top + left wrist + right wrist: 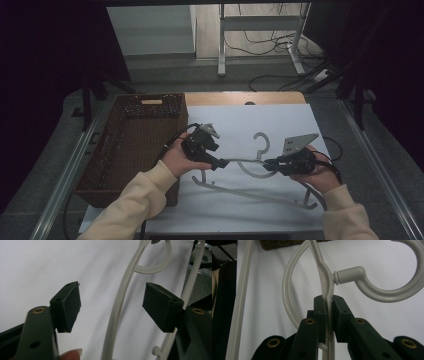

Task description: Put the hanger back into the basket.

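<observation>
White paper covers the desk (280,210), where the right tongs (329,305) are clenched on the pale plastic hanger (325,280) just below its hook, while the left tongs (112,306) stand released astride its arm, seemingly without touching, the wicker basket (135,145) beyond them.

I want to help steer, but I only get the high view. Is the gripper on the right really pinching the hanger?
Observer: Yes. In the right gripper view the right gripper is shut on the hanger just below its hook.
Operator: And the other one?
Observer: The left gripper is open, with the hanger's arm running between its jaws.
Operator: Does it touch?
Observer: No, both pads stand apart from it.
</observation>
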The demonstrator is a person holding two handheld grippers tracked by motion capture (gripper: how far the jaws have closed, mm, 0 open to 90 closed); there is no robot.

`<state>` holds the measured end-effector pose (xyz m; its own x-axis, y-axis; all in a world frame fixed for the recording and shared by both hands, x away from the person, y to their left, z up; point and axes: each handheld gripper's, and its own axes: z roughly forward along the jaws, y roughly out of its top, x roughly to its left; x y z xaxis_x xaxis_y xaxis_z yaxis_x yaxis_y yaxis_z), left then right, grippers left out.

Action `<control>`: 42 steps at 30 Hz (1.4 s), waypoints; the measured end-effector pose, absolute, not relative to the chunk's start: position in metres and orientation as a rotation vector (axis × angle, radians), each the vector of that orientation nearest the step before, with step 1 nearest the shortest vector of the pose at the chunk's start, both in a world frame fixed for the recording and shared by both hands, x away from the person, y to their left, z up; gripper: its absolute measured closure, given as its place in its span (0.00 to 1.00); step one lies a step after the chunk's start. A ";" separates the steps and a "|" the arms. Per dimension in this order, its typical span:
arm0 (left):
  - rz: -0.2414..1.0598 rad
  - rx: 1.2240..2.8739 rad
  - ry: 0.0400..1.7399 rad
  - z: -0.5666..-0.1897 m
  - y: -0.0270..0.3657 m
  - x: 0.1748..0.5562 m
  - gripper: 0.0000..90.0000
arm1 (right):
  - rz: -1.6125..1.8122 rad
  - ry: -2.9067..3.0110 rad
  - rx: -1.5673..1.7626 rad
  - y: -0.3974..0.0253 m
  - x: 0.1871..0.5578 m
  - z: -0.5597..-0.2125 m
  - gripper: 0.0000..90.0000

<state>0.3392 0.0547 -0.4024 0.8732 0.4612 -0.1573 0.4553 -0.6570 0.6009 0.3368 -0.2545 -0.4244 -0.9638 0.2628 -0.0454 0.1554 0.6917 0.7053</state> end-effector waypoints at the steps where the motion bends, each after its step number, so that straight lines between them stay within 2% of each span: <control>1: 0.010 2.390 0.659 -0.404 0.053 0.340 0.36 | 1.130 2.757 0.340 -0.254 0.336 -0.424 0.91; 5: 0.006 2.431 0.648 -0.411 0.046 0.342 0.41 | 1.140 2.758 0.331 -0.252 0.336 -0.423 0.91; 8: -0.009 2.454 0.635 -0.415 0.044 0.343 0.49 | 1.135 2.760 0.325 -0.252 0.336 -0.424 0.91; 12: -0.032 2.508 0.587 -0.418 0.038 0.342 0.65 | 1.138 2.763 0.319 -0.250 0.336 -0.424 0.91; 15: -0.032 2.527 0.561 -0.417 0.033 0.339 0.83 | 1.140 2.769 0.315 -0.250 0.336 -0.424 0.91; 23: -0.103 2.484 0.508 -0.410 0.033 0.334 0.91 | 1.180 2.735 0.389 -0.256 0.339 -0.425 0.83; 28: -0.069 2.441 0.529 -0.405 0.036 0.332 0.91 | 1.258 2.707 0.471 -0.262 0.342 -0.425 0.71; 33: -0.028 2.411 0.542 -0.400 0.044 0.331 0.91 | 1.317 2.593 0.552 -0.270 0.341 -0.419 0.51; 42: 0.032 2.342 0.574 -0.388 0.061 0.328 0.91 | 1.444 2.457 0.697 -0.298 0.334 -0.405 0.39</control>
